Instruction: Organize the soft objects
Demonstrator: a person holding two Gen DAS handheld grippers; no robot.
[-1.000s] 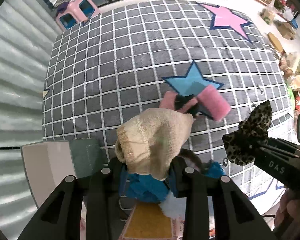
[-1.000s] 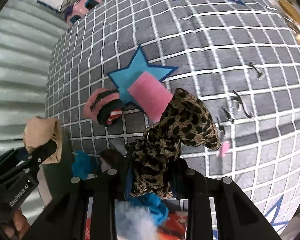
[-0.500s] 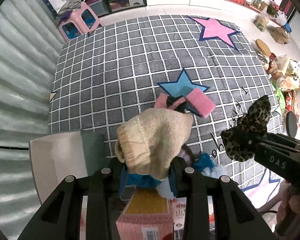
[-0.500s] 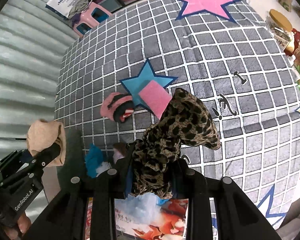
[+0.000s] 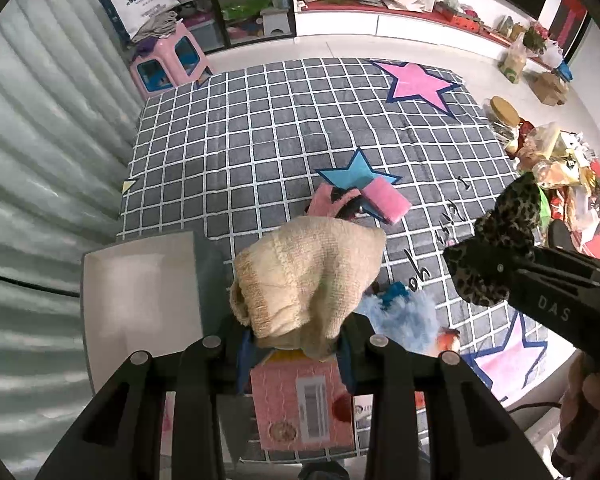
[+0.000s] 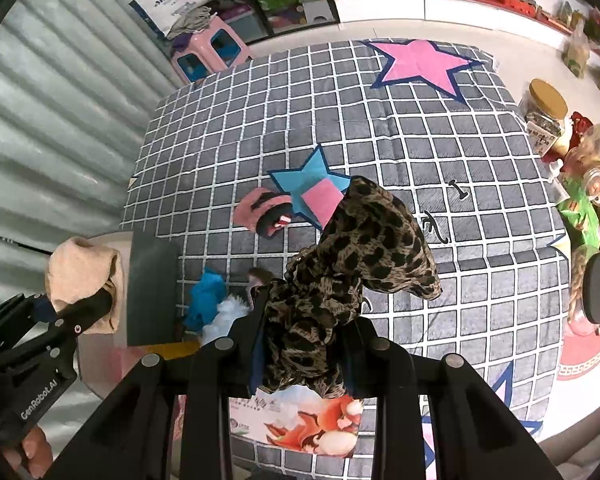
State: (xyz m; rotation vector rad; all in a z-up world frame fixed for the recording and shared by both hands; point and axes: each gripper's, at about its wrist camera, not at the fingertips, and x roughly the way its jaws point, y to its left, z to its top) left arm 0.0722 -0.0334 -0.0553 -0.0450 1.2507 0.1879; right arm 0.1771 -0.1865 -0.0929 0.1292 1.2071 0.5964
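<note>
Both grippers hang above the checked star rug (image 5: 260, 152). The right gripper (image 6: 300, 344) has its jaws pinching a leopard-print scarf (image 6: 356, 256); the left gripper (image 5: 296, 340), beside a grey bin (image 5: 140, 280), pinches a beige knit sock (image 5: 304, 276).

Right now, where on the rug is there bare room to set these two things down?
Bare grid lies between the blue star and the pink star, also right of the leopard cloth toward the jars. Crowded: the pink sponge, pink slipper and blue fluff near the beige knit.
</note>
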